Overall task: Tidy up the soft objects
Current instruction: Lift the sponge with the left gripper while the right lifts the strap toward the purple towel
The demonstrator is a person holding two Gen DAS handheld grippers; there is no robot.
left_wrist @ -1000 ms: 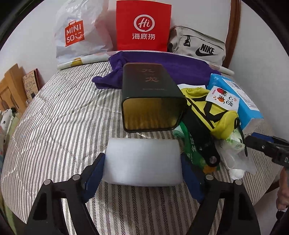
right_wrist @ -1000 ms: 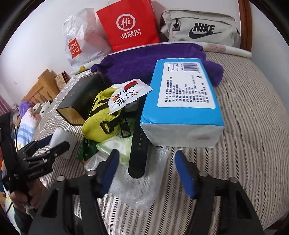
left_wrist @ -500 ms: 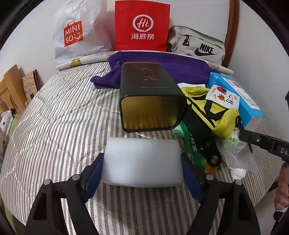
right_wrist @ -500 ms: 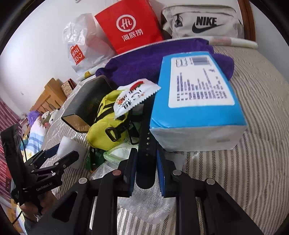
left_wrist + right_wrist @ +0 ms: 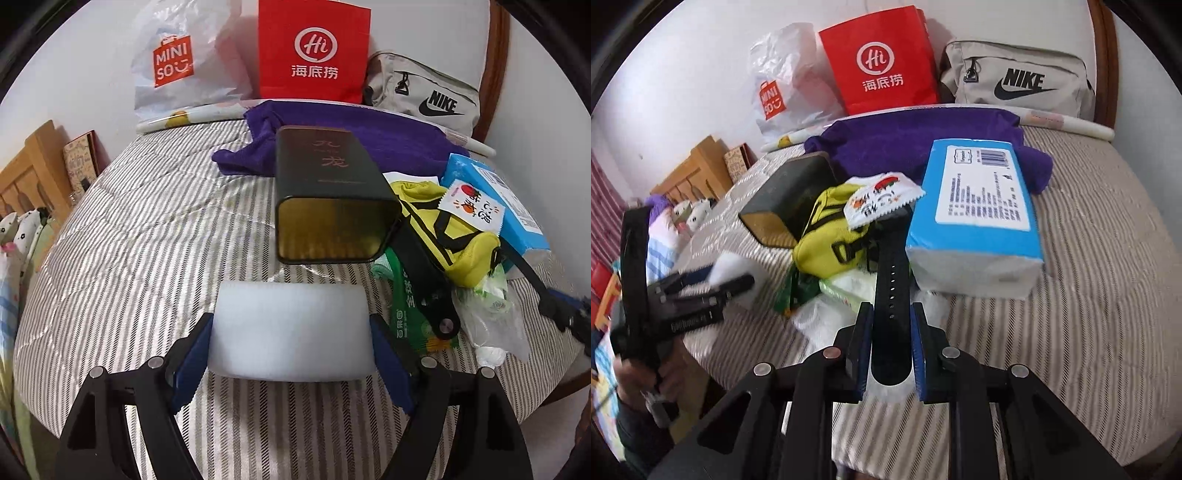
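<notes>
Left gripper [image 5: 291,350] pinching a white foam block [image 5: 290,328] – soft, rectangular, right gripper [image 5: 891,350] clamped on a perforated black strap [image 5: 892,295]

A bed [image 5: 122,236] with a grey striped cover carries everything. On it lie a purple towel [image 5: 391,140], a dark tin [image 5: 332,184] on its side, a blue tissue pack [image 5: 979,206] and a yellow pouch [image 5: 443,229]. Bags [image 5: 314,51] stand along its far edge.

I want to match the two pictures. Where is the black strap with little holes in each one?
Left wrist view: black strap, right of centre, running down beside the dark tin.
Right wrist view: bottom centre, between the right gripper's fingers.
Shared landmark: the red paper bag at the back.
</notes>
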